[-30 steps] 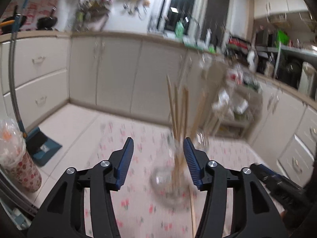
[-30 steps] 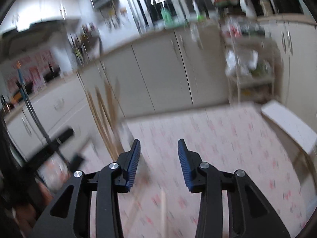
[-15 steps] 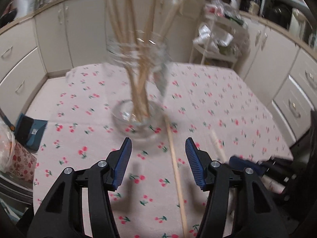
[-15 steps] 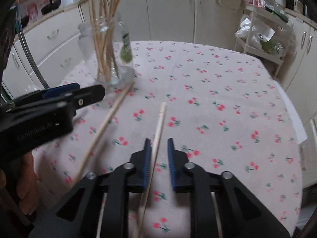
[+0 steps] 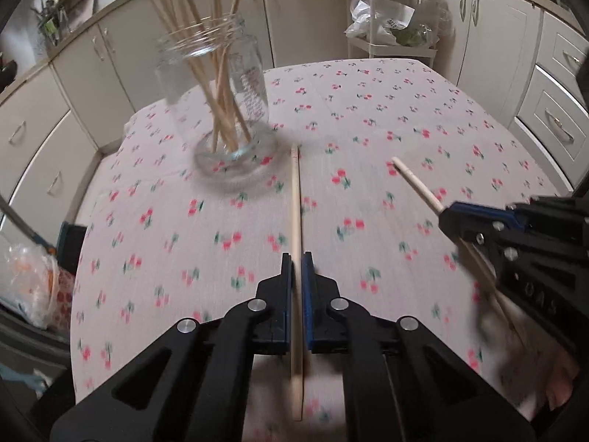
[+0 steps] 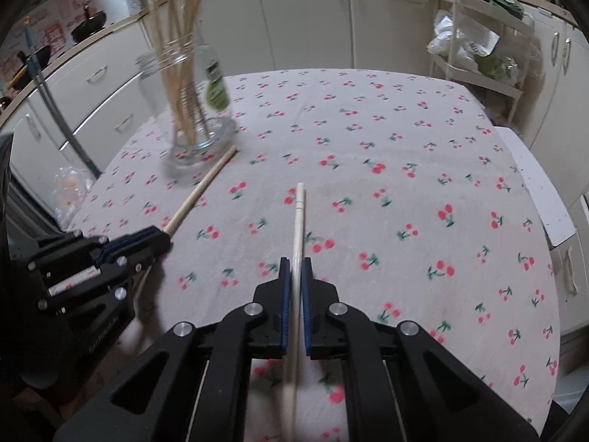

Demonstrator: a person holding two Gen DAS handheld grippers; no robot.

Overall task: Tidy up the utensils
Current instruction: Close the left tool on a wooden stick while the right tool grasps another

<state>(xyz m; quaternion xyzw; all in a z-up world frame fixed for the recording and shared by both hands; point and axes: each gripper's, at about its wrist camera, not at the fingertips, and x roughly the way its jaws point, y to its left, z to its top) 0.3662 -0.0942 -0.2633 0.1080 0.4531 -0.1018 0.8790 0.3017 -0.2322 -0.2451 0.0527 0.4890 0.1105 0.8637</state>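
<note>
A clear glass jar (image 5: 224, 84) holding several wooden chopsticks stands on the cherry-print tablecloth (image 5: 368, 118); it also shows in the right wrist view (image 6: 191, 110). My left gripper (image 5: 297, 258) is shut on a wooden chopstick (image 5: 295, 199) whose far tip lies near the jar's base. My right gripper (image 6: 293, 263) is shut on another wooden chopstick (image 6: 299, 217) that points toward the table's middle. Each gripper shows in the other's view: the right gripper (image 5: 452, 217) and the left gripper (image 6: 158, 237).
Cream kitchen cabinets (image 6: 294, 11) surround the table. A white wire rack with bags (image 6: 478, 48) stands at the back right. A plastic bag (image 5: 33, 276) and a broom handle (image 6: 55, 110) are at the left, beside the table.
Both grippers dropped toward the table and pitched down from the cabinets. The left closed from wide open onto a chopstick; the right narrowed further onto its chopstick.
</note>
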